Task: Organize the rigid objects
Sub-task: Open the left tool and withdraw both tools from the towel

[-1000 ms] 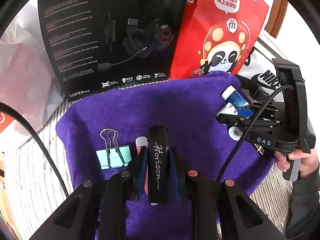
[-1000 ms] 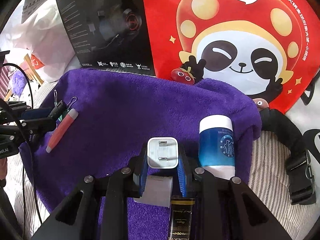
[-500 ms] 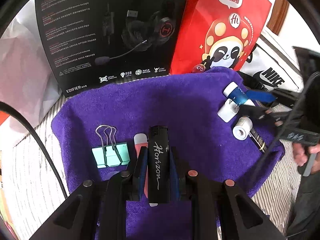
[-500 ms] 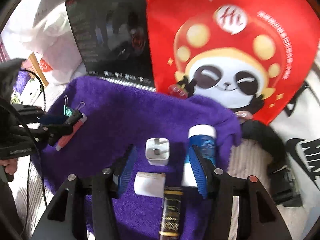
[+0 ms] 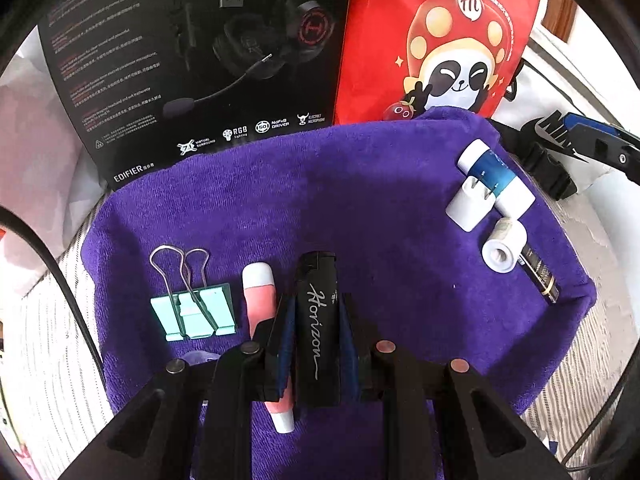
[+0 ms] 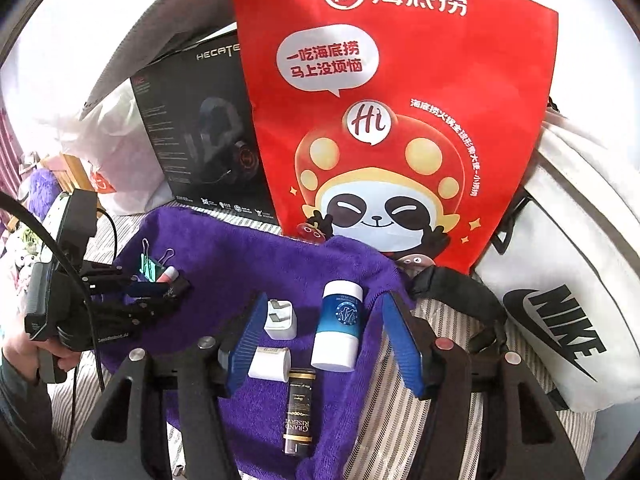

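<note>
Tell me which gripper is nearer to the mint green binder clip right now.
Left. The left gripper, shut on the black lighter, sits just beside the binder clip. The right gripper, jaws opening and empty, is across the purple towel above the white charger plug.

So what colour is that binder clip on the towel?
Mint green binder clip with silver wire handles; clearest in the left wrist view.

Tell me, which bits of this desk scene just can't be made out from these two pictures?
- Pink tube, left wrist view: its middle is hidden behind the left claw, shut on the black lighter.
- Headset box, both views: small print too tiny and dark to read.
- White bag, right wrist view: cut off by the picture edge.
- Dark tube, right wrist view: small label text unreadable.
</note>
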Available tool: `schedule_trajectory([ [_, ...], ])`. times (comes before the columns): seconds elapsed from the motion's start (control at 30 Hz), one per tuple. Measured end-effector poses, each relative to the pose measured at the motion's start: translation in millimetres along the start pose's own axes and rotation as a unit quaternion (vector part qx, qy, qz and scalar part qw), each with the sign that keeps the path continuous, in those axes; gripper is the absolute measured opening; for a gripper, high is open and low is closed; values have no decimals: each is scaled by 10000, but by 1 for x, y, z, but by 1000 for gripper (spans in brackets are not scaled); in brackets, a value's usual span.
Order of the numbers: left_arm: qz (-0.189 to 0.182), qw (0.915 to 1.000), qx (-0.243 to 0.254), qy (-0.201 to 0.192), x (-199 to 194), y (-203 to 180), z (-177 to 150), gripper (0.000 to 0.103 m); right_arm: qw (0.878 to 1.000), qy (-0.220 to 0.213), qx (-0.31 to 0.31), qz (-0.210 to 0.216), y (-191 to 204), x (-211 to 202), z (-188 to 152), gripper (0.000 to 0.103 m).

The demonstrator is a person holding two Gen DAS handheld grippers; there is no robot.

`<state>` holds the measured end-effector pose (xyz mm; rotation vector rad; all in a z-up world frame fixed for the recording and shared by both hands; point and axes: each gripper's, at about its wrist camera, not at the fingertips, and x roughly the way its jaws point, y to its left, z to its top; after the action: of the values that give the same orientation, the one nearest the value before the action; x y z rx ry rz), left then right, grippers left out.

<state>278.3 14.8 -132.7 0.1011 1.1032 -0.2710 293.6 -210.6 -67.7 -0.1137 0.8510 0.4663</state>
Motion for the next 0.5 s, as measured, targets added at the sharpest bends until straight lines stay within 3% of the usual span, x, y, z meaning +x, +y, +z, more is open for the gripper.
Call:
schedule_trajectory([
  [0.33,161,9997,179,17,2,-6,-2,22,9997,70,-219,-10,8,-1,-4,60],
  [0.43,119,9997,231,39,3,-9,-1,26,9996,72,-285,-39,8,-3,-5,60],
  [0.5,-25,9997,245,69,3,-10,-2,36,9996,66,-283,-68,7,-4,-5,60],
])
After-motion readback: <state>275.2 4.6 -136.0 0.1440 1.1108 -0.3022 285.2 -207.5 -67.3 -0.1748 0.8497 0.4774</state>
